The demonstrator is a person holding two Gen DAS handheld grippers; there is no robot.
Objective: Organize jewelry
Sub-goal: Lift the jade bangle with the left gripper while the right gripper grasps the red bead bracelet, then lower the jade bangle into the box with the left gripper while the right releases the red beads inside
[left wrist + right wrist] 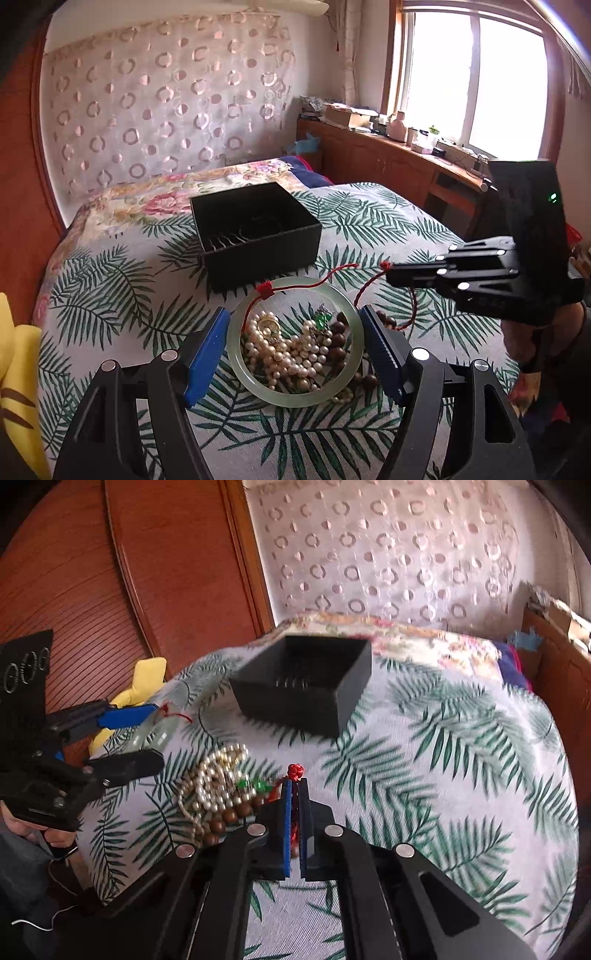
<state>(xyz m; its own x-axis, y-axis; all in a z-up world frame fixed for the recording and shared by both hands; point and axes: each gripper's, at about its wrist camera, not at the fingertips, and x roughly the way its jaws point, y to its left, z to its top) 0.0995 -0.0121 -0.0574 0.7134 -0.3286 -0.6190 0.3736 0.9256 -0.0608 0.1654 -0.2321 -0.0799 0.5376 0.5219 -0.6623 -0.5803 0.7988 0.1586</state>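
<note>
The bangle lay flat on the bedspread, a pale green ring around a heap of pearls and brown beads, with a red cord knotted at its far rim; it sat squarely between the wide-spread blue pads of the left gripper, touching neither as far as could be told, so that arm seemed nearer and a simple close looked enough; the right gripper was clamped nearly tight on a second red cord, its knot showing beyond the tips, right of the pile; the cord trailed back toward the beads and might drag them; the black box stood open just beyond, nothing between it and the jewelry; a yellow cushion lay at the left edge.
</note>
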